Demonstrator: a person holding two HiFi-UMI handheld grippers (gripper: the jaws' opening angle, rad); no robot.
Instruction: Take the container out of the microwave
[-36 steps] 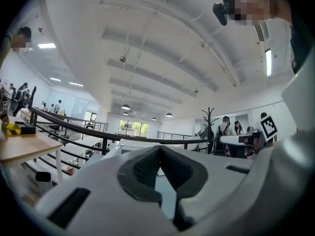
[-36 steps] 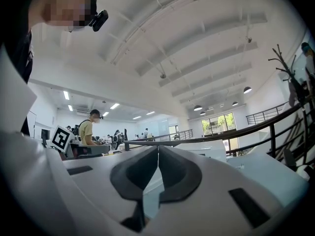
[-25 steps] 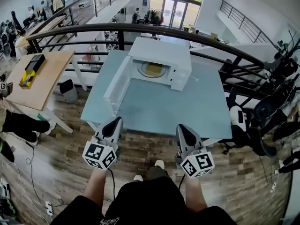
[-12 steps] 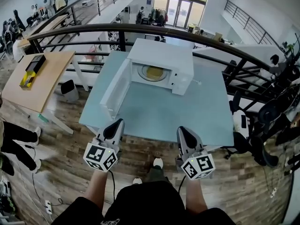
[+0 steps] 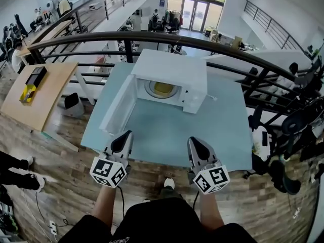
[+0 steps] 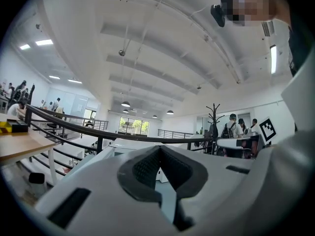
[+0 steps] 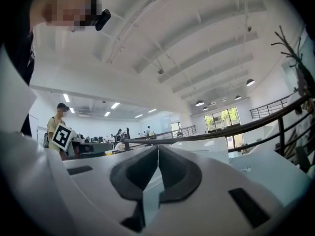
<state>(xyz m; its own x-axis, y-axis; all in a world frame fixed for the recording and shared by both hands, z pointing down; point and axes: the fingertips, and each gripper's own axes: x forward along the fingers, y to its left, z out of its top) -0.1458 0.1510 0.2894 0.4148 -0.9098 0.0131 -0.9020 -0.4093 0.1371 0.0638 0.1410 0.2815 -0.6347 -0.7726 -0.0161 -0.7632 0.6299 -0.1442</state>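
In the head view, a white microwave stands at the back of a light blue table, its door swung open to the left. A yellowish container sits on the round plate inside the cavity. My left gripper and right gripper hang side by side over the table's near edge, well short of the microwave. Both are shut with nothing in them. In the left gripper view the left gripper has its jaws together at the tip. The right gripper shows the same in the right gripper view.
A curved black railing runs behind the table. A wooden desk with a yellow and black object stands at the left, with a grey bin beside it. Dark chairs and gear crowd the right. A person's legs show at the far left.
The table and microwave have drawn slightly nearer in the head view. Both grippers stay shut at the table's near edge. The person's legs at the left have shifted down and outward.
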